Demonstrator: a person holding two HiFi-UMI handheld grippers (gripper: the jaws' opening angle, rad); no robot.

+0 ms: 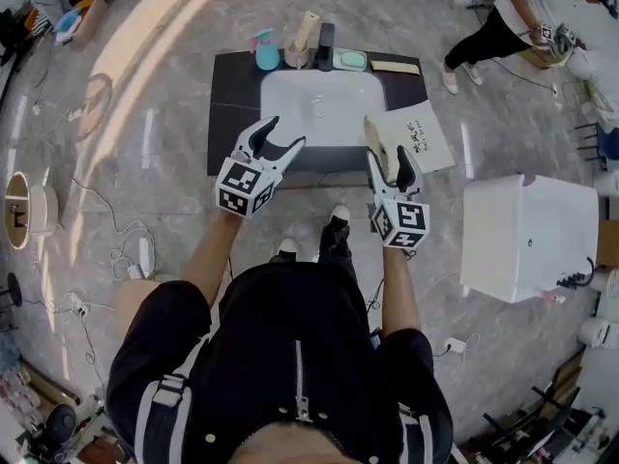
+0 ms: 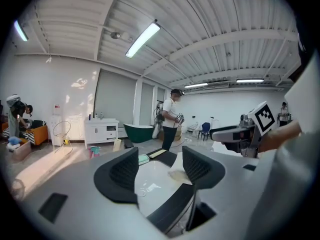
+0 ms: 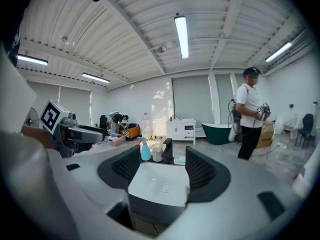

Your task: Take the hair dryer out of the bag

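Black short-sleeved top [image 1: 261, 327] with front zip [image 1: 301, 380], white sleeve stripes [image 1: 153, 409]; black-white shoes [image 1: 338, 222]; left gripper [image 1: 285, 133], right gripper [image 1: 389, 155]: black ribbed jaws, marker cubes [image 1: 244, 187]

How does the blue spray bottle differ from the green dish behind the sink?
The bottle is blue, the dish pale green. The bottle stands tall and upright; the dish lies low and flat. The bottle is left of the faucet, the dish right of it. Both sit on the dark counter behind the sink.

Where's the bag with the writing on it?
In the head view, the white bag lies at the right of the dark counter, beside the white sink, just ahead of the right gripper.
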